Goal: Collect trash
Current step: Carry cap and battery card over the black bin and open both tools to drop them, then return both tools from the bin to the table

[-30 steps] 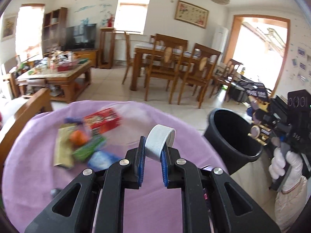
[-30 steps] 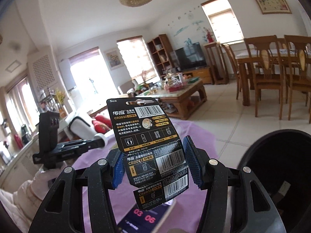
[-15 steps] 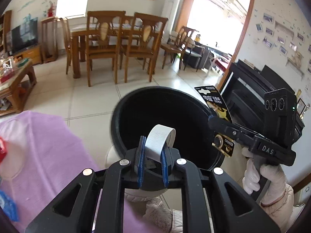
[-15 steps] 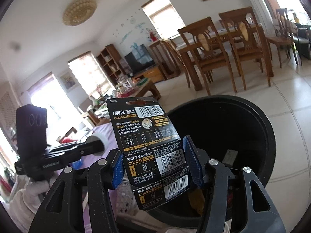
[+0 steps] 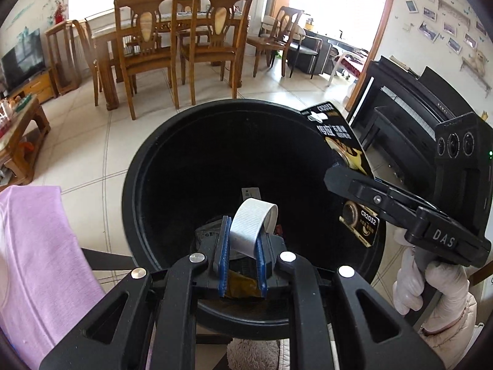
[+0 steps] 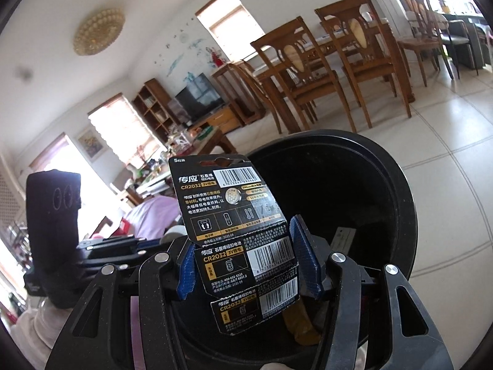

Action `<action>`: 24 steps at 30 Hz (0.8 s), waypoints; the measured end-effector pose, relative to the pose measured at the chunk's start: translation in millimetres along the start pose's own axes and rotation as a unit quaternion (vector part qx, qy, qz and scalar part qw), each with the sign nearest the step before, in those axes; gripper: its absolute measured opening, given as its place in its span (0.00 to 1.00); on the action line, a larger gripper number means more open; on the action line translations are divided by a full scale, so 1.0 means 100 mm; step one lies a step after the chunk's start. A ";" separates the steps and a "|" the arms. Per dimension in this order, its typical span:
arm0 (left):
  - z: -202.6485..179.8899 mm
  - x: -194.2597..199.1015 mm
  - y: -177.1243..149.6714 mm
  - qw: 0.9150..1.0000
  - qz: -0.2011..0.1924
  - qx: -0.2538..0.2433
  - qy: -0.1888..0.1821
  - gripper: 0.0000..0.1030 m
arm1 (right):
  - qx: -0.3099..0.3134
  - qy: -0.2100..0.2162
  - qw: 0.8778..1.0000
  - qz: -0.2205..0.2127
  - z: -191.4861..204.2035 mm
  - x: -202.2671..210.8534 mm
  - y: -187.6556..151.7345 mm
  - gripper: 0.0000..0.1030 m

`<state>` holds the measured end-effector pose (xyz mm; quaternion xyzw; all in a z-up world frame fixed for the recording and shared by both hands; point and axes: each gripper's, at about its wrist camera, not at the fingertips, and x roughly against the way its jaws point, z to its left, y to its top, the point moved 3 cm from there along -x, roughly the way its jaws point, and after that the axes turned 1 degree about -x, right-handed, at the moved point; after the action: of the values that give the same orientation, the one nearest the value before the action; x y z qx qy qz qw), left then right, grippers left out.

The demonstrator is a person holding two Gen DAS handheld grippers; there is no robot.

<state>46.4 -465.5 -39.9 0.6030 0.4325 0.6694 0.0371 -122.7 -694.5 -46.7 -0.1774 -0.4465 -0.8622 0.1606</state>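
Observation:
My left gripper is shut on a white ribbed bottle cap and holds it over the open mouth of the black trash bin. My right gripper is shut on a black CR2032 battery card and holds it over the bin's rim. In the left wrist view the right gripper reaches in from the right with the card above the bin's right edge. Some wrappers lie at the bin's bottom.
A purple cloth covers the table to the left of the bin. Wooden dining chairs and a table stand across the tiled floor. A black piano stands at the right. A coffee table stands at far left.
Both grippers have swung from the purple table to the bin. The bin now fills the view under both, with cap and card still held.

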 end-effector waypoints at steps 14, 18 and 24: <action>-0.17 0.25 -0.05 0.997 -0.039 -0.044 0.042 0.72 | -0.021 0.007 0.999 -0.027 0.10 0.17 -0.04 0.71; -0.24 0.41 -0.08 0.996 -0.054 -0.049 0.045 0.73 | -0.025 0.014 0.999 -0.032 0.18 0.21 -0.06 0.71; -0.15 0.67 -0.15 0.995 -0.076 -0.040 0.047 0.80 | -0.026 0.018 0.999 -0.029 0.31 0.21 -0.04 0.79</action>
<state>8.9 -425.6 4.0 0.5340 0.4510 0.7092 0.0918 -138.3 -669.4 -23.7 -0.1531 -0.4257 -0.8810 0.1388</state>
